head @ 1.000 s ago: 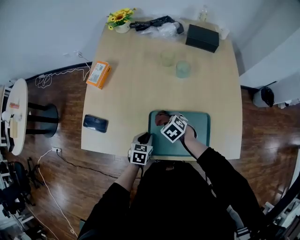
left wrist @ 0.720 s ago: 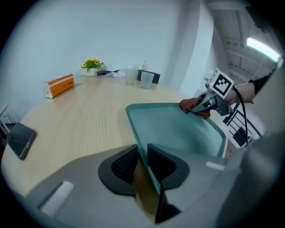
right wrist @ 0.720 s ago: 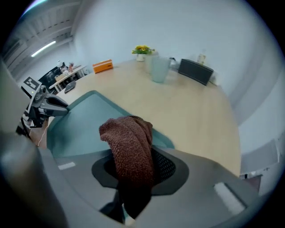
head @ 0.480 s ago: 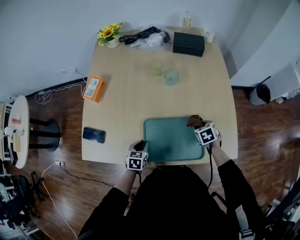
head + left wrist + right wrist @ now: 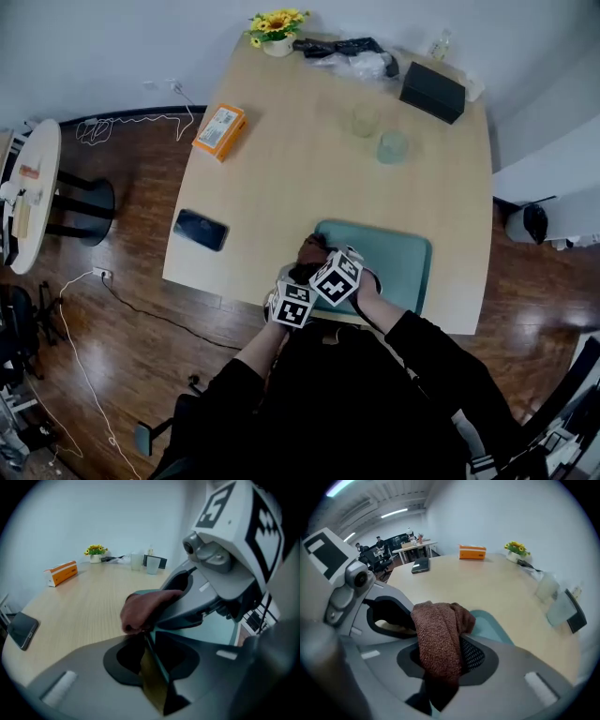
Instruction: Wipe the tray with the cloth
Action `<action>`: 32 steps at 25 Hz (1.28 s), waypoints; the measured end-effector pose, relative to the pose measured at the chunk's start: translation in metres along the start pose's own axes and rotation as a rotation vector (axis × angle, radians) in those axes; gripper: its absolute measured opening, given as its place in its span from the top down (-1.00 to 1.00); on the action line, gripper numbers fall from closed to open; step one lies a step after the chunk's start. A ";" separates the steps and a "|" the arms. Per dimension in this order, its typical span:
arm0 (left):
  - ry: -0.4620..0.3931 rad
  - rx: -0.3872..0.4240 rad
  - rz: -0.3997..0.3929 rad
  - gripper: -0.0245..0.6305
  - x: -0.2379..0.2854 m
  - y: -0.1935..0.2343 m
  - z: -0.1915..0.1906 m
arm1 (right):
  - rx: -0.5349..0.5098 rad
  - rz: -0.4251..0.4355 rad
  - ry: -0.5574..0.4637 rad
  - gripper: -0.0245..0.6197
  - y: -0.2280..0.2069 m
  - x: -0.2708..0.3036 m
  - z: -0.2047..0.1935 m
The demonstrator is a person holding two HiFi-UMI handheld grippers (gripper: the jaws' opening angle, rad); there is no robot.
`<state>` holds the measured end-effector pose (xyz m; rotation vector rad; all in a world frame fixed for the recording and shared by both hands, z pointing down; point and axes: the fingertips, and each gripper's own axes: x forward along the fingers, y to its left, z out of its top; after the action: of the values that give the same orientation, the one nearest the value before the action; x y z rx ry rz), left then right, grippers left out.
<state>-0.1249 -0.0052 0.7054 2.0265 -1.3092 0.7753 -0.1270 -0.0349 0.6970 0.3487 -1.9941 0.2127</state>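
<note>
The teal tray (image 5: 398, 265) lies at the table's near edge. My left gripper (image 5: 296, 281) is shut on the tray's near-left rim (image 5: 158, 654), a thin teal edge pinched between its jaws. My right gripper (image 5: 317, 261) is shut on a brown cloth (image 5: 307, 251), which it presses on the tray's left end just beside the left gripper. In the right gripper view the cloth (image 5: 440, 632) hangs bunched between the jaws, over the tray (image 5: 490, 621). In the left gripper view the cloth (image 5: 143, 610) sits right in front of the jaws.
On the table are a black phone (image 5: 200, 230), an orange box (image 5: 220, 129), two clear cups (image 5: 364, 119) (image 5: 393, 147), a black box (image 5: 432, 92), flowers (image 5: 277, 21) and a plastic bag (image 5: 361, 58). A round side table (image 5: 30, 202) stands left.
The right gripper carried the cloth from the tray's left to its right end, then back to the left end by the left gripper. The left gripper kept its hold on the rim.
</note>
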 end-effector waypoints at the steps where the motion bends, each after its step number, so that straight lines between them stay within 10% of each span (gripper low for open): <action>1: 0.000 -0.002 -0.004 0.76 0.000 0.001 0.000 | -0.014 0.003 0.007 0.57 0.005 0.003 0.005; 9: 0.013 -0.017 0.002 0.76 -0.008 0.009 -0.007 | 0.100 -0.047 0.017 0.57 -0.024 -0.014 -0.035; 19: 0.018 -0.021 -0.002 0.74 -0.005 0.004 -0.006 | 0.437 -0.265 0.062 0.58 -0.125 -0.111 -0.236; 24: 0.015 -0.011 0.012 0.75 -0.005 0.002 -0.006 | 0.356 -0.228 0.049 0.57 -0.104 -0.098 -0.209; 32: 0.007 -0.001 0.016 0.75 -0.004 0.002 -0.006 | 0.073 -0.014 -0.027 0.57 0.010 -0.020 -0.057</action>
<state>-0.1295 0.0007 0.7065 2.0136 -1.3235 0.7883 -0.0738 -0.0055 0.7033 0.4140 -2.0133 0.2735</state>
